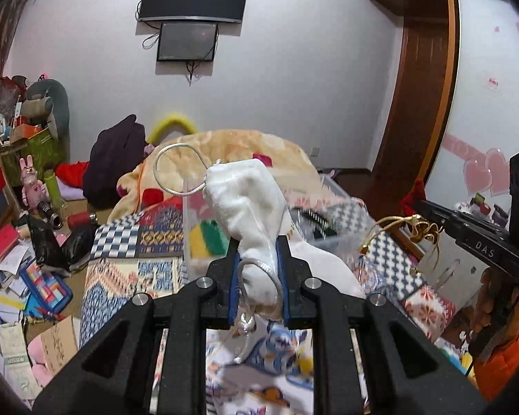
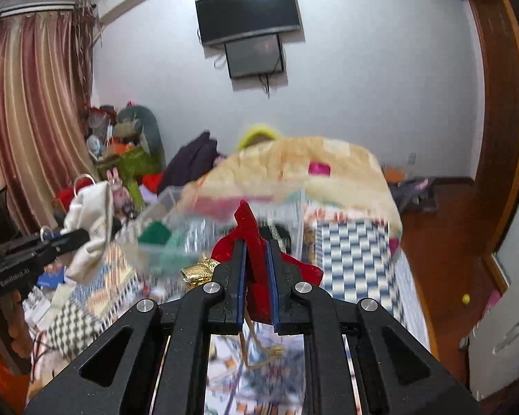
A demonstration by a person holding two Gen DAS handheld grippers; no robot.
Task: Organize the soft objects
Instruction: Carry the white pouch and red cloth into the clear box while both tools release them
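L hand-held gripper point(image 1: 258, 242) clamps white pouch point(image 1: 252, 200); R point(image 2: 257, 245) clamps red pouch point(image 2: 251, 238), marked "DAS".

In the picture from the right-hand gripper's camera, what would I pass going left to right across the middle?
Striped curtain → left gripper pinching a white pouch → clear plastic box → red pouch clamped in the right gripper → blue-and-white checked bedding → wooden door frame.
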